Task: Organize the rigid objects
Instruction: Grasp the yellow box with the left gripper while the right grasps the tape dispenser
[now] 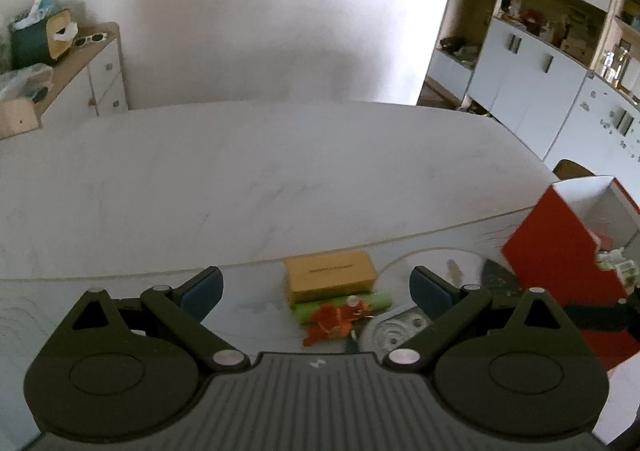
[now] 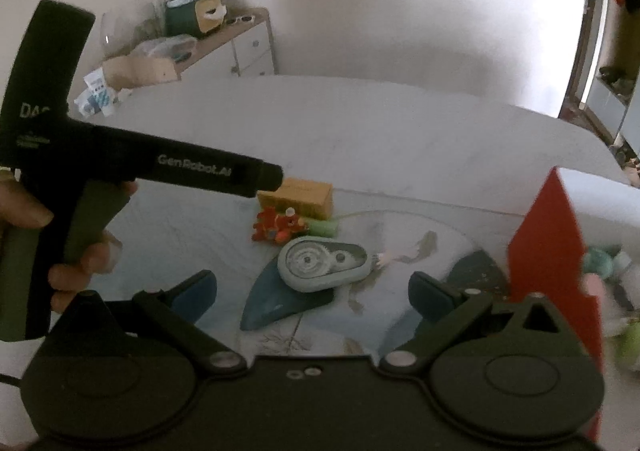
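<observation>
person's hand only in right-wrist view

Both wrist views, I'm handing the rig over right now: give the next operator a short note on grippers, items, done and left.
Left gripper: open, empty, above the yellow box.
Right gripper: open, empty, above the correction tape dispenser.
Items: the box, a green tube and an orange-red toy lie clustered on the table; the dispenser sits in front of them.
Red-and-white open box stands to the right with some items inside.
Done: cannot tell.
Left: the four loose items, likely into the red box.
</observation>
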`<state>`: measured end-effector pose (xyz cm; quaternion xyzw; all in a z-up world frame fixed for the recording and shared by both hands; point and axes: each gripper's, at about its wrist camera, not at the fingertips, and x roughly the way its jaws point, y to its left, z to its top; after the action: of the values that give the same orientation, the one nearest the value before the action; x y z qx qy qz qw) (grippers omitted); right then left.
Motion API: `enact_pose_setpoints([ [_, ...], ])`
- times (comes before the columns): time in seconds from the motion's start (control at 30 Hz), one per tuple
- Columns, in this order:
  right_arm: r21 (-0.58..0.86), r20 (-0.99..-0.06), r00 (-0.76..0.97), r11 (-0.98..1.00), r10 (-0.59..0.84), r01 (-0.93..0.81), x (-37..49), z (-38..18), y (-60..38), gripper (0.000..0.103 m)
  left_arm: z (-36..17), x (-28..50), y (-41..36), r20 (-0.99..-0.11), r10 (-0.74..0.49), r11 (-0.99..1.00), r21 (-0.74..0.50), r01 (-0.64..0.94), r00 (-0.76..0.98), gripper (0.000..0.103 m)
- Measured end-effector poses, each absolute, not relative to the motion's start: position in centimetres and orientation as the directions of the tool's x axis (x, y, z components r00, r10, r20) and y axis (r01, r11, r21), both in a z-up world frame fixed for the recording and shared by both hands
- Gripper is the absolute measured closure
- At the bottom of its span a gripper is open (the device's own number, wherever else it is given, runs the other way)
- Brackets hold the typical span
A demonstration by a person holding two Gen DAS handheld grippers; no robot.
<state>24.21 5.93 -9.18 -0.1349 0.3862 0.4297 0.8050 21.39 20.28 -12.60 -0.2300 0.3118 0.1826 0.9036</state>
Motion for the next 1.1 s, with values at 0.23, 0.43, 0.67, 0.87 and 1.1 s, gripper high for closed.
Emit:
enact_pose_setpoints([
  [0.23,0.120,-0.776,0.302,0.599,0.554,-0.791,25.2,-11.8,8.0,0.003,-14.2,22.9,20.8,-0.663,0.145,0.848,-0.300,-0.438,0.735,0.003],
  [0.43,0.130,-0.794,0.299,0.629,0.529,-0.767,26.2,-13.2,9.2,0.004,-15.6,24.8,20.6,-0.682,0.115,0.865,-0.290,-0.411,0.722,0.003],
  [0.67,0.110,-0.804,0.311,0.641,0.506,-0.759,26.7,-14.3,9.9,0.004,-16.3,26.9,21.2,-0.703,0.101,0.856,-0.299,-0.421,0.704,0.003],
  [0.87,0.096,-0.805,0.319,0.640,0.500,-0.762,26.7,-14.7,10.3,0.004,-17.6,28.1,22.3,-0.735,0.079,0.831,-0.325,-0.452,0.674,0.003],
  [1.1,0.066,-0.798,0.350,0.649,0.491,-0.758,26.4,-15.0,10.9,0.004,-18.1,28.6,22.3,-0.738,0.070,0.831,-0.330,-0.449,0.672,0.003],
])
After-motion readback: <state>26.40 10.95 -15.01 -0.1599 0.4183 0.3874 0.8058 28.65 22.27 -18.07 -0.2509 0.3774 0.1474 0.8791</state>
